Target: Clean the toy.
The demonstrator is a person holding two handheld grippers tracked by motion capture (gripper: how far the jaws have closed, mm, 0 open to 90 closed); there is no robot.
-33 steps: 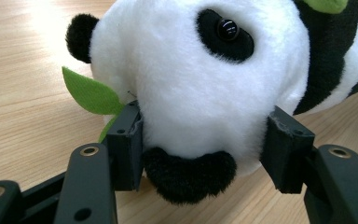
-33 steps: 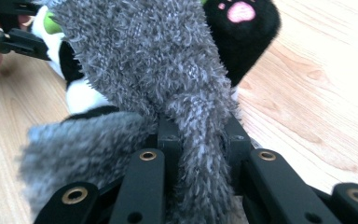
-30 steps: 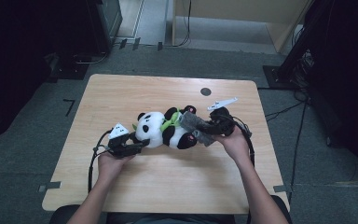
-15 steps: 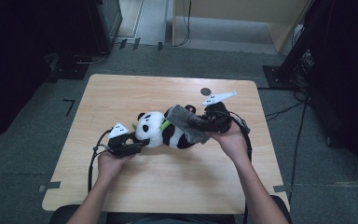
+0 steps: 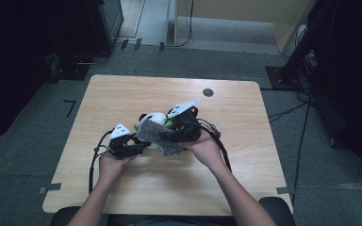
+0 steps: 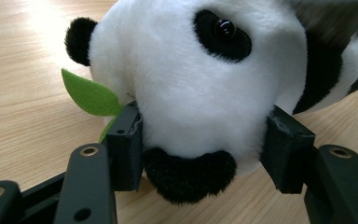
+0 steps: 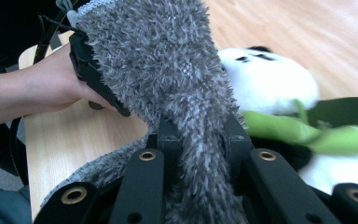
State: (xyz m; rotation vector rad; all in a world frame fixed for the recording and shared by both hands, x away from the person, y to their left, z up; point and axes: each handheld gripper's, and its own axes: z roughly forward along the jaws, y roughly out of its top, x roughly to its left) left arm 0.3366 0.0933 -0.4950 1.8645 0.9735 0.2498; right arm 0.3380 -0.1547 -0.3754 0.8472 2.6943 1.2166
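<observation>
Table (image 5: 122, 94) of light wood seen in high view: black-and-white plush panda toy (image 5: 153, 119) lies near the middle of the tabletop, partly covered by a fuzzy grey cloth (image 5: 162, 137). Left gripper (image 5: 139, 145) is held at its near-left side, right gripper (image 5: 181, 136) at its right.

Left gripper view: panda head (image 6: 200, 79) is clamped between the pads (image 6: 126, 144); a green felt leaf (image 6: 89, 95) sticks out beside it.

Right gripper view: jaws are pinched together on the grey cloth (image 7: 168, 70), draped ahead over the panda (image 7: 270, 79).
</observation>
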